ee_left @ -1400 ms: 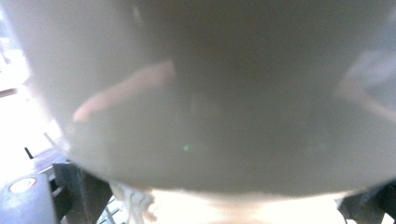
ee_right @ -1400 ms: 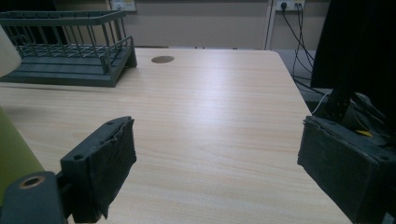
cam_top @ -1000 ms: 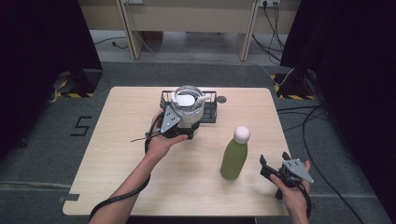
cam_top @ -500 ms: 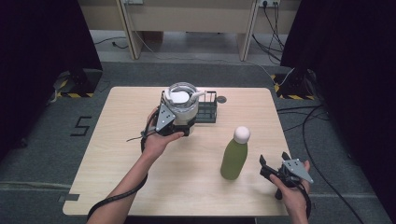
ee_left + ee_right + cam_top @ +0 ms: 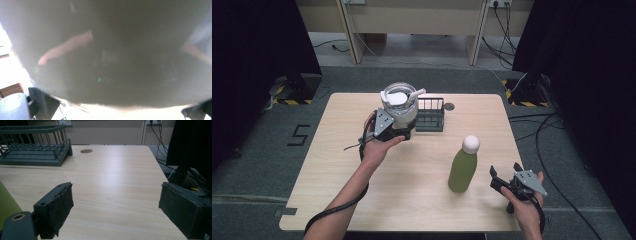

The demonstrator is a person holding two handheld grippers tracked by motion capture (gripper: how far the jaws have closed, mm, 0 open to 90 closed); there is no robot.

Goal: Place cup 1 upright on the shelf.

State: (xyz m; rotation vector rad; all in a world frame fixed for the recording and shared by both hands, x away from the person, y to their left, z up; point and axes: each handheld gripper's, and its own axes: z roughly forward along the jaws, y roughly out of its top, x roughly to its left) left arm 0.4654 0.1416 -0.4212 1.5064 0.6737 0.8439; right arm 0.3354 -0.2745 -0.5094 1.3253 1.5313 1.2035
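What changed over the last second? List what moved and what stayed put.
The left gripper, shut on the clear cup, carried it out of the wire rack and leftward, clear of it. The green bottle, the rack and the open right gripper stayed where they were.

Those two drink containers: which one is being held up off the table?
The clear lidded cup, clamped in the left gripper beside the rack. The green bottle stands untouched.
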